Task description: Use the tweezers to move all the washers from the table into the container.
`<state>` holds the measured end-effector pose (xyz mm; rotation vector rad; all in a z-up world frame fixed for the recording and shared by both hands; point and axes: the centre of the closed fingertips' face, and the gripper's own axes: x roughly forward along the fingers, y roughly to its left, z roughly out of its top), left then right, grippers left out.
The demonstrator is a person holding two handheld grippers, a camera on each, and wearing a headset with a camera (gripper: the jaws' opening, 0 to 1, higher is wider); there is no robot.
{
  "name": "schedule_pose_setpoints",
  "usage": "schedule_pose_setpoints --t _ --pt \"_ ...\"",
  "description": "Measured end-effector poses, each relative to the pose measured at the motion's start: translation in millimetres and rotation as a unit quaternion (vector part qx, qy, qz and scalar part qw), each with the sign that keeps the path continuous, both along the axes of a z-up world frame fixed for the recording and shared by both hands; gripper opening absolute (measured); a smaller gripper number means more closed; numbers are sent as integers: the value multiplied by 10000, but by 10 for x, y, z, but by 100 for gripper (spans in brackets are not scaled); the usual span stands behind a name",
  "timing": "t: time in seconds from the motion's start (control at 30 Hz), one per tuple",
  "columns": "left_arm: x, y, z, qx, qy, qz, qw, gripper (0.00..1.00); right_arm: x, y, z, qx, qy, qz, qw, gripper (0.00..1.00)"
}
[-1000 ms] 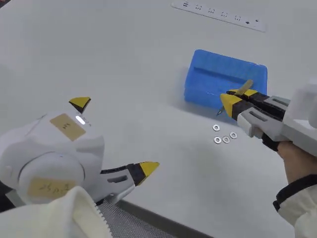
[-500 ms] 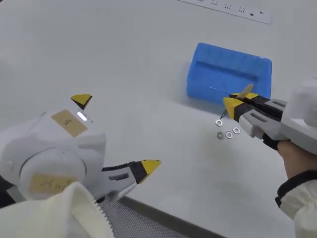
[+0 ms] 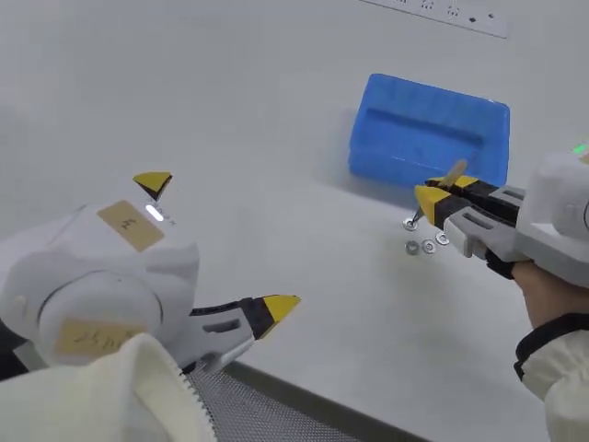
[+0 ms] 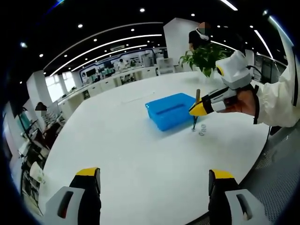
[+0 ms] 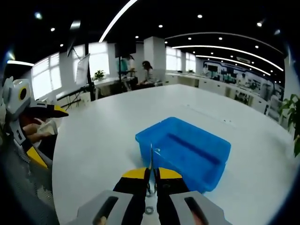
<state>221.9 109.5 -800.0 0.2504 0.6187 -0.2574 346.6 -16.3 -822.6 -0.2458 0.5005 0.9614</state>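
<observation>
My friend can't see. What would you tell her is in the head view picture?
The right tongs, shut on tweezers, point the tweezer tips down at a few small washers on a white table, beside a blue container. The left tongs hang open at the lower left, holding nothing.

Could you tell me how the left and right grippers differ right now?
The left gripper is open and empty; the right gripper is shut on thin tweezers. The left sits far from the small silver washers; the right is close above them. Both have yellow tips.
</observation>
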Motion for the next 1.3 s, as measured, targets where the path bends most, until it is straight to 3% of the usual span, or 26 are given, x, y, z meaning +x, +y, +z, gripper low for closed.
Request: schedule_pose_setpoints --t 0.3,0.57,0.73,0.87,1.1,1.3 --pt "0 -55 6 -15 25 -62 10000 99 -35 30 -6 -69 -108 161 9998 3" --pt "-17 -110 42 -13 9 -96 10000 99 -19 -9 -7 -49 119 48 9999 2" --pt "-12 -67 36 -43 -38 -111 9999 99 -22 -18 -3 -84 313 -22 9995 1" --pt "-10 -43 33 -47 -56 -94 9999 99 -57 -9 87 81 413 -60 9991 1" --pt "-21 -45 23 -82 -40 -132 9999 99 -109 -22 165 91 582 -90 9982 1" --pt "-20 -31 18 -79 -46 -122 9999 99 -103 -23 281 119 567 -103 9983 1"
